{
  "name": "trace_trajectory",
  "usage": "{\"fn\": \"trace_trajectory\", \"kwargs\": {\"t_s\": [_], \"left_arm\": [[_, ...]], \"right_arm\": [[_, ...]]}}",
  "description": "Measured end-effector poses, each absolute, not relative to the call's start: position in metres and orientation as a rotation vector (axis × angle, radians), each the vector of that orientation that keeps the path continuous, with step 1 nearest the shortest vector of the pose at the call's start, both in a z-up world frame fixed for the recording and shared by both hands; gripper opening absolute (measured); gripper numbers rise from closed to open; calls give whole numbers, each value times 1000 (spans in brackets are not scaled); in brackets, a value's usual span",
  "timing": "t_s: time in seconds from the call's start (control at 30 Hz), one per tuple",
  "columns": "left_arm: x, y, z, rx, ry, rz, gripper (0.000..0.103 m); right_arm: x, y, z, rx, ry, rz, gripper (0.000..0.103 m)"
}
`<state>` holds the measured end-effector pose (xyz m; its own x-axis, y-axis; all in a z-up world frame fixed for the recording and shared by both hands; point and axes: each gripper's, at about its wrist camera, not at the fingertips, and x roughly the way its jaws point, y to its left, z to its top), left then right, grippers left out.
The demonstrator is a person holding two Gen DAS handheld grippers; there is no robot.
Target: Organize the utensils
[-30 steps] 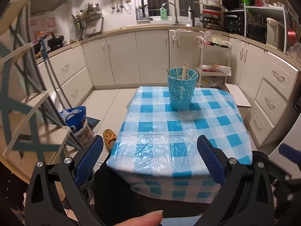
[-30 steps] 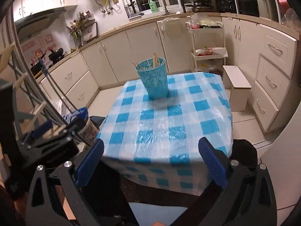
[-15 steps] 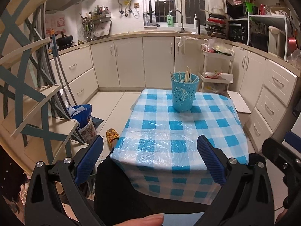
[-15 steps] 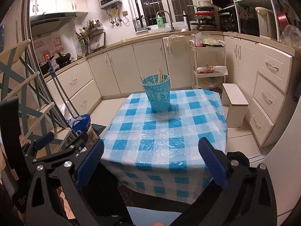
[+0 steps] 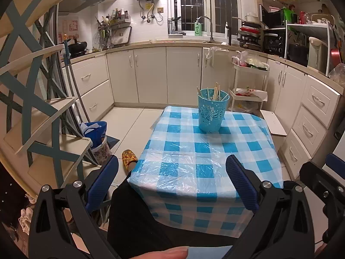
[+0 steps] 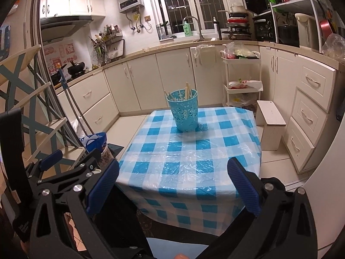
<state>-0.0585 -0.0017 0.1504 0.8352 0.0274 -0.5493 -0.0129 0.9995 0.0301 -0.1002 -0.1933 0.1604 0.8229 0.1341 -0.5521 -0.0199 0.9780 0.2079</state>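
On the far half of the surface: the turquoise holder (image 5: pixel 210 113) stands upright on the checked cloth (image 5: pixel 194 151), well apart from both claws.
Holder contents: pale chopsticks (image 5: pixel 215 91) lean loosely inside, their ends above the rim; the count is too small to tell.
Left claw (image 5: pixel 171 184): released, blue pads spread wide, nothing between them, held back past the near edge of the surface.
Right claw (image 6: pixel 172 185): likewise released and empty, also short of the cloth.
Holder handling: probably thin perforated plastic, light and easy to tip; a grip low on its wall would likely be steadier than one at the rim.
Chopstick handling: stiff, slender, likely smooth and slippery; pinching one near its upper exposed end, across its width, seems best.
Cloth: the plastic sheet looks slick and wrinkled, so the holder may slide if nudged.
Rest of the surface: no loose utensils visible.
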Motion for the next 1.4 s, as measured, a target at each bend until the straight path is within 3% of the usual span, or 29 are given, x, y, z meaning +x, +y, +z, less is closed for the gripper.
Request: {"fn": "trace_trajectory", "kwargs": {"t_s": [1.4], "left_arm": [[-61,-4,150,19,589,17,96]], "right_arm": [[-97,-191,149,208,639,103,96]]}}
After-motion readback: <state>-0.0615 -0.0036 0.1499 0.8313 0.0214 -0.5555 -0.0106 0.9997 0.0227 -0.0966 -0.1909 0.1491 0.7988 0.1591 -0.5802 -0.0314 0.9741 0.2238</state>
